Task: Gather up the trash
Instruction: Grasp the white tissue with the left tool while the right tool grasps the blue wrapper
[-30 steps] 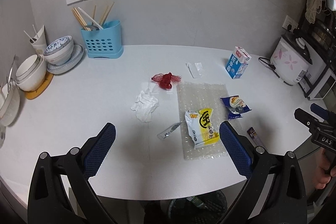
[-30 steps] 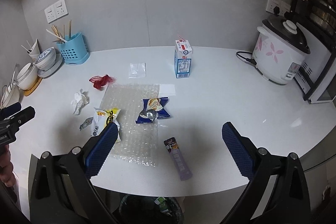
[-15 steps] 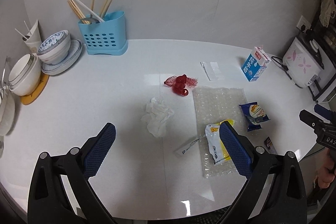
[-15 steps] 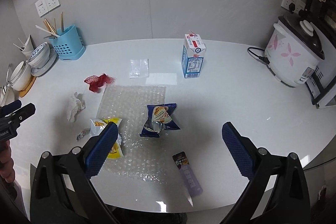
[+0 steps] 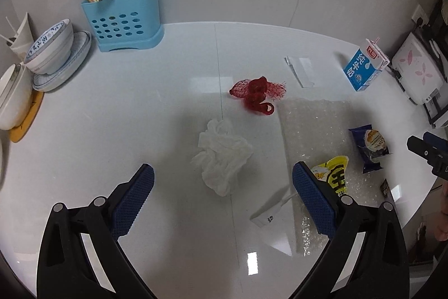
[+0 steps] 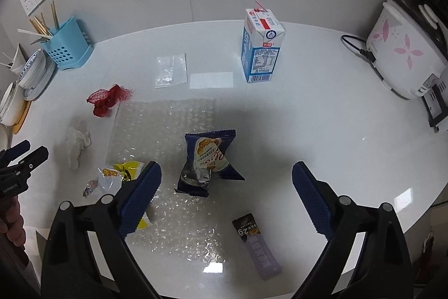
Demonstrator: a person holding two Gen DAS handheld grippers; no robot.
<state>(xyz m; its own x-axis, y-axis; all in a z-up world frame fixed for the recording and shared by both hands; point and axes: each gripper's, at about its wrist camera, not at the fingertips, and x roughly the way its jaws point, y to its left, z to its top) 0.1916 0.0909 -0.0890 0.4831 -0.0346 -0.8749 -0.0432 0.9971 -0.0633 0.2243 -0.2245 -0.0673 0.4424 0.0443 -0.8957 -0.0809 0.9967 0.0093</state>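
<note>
Nothing has yet been picked up: both grippers are held above the white table (image 5: 112,108) with their jaws spread wide and nothing between them. The left gripper (image 5: 222,188) is aimed at a crumpled white tissue (image 5: 221,153), which lies near the middle of the table, framed between the two blue pads. The right gripper (image 6: 225,188) is lined up over a dark blue snack wrapper (image 6: 208,159) resting on a sheet of bubble wrap (image 6: 165,119).

The rest of the trash is scattered around these two pieces. A wad of red netting (image 5: 256,93) is seen just beyond the tissue, toward the back edge. A yellow snack wrapper (image 6: 120,173) lies on the near left part of the bubble wrap, with a small torn sachet (image 5: 270,210) beside it. A purple stick packet (image 6: 257,245) sits close to the front edge, and a clear plastic bag (image 6: 171,70) and a milk carton (image 6: 261,45) stand farther back. A blue utensil holder (image 5: 123,18), stacked bowls (image 5: 53,46) and a rice cooker (image 6: 403,49) along the back and sides are judged not to be trash.

The step in hand appears to be the approach to a first pick. Next, each gripper would need to be lowered until its pads straddle the target, then closed; the soft tissue should compress easily, while the slick wrapper may slide on the bubble wrap. No bin is visible in either view.
</note>
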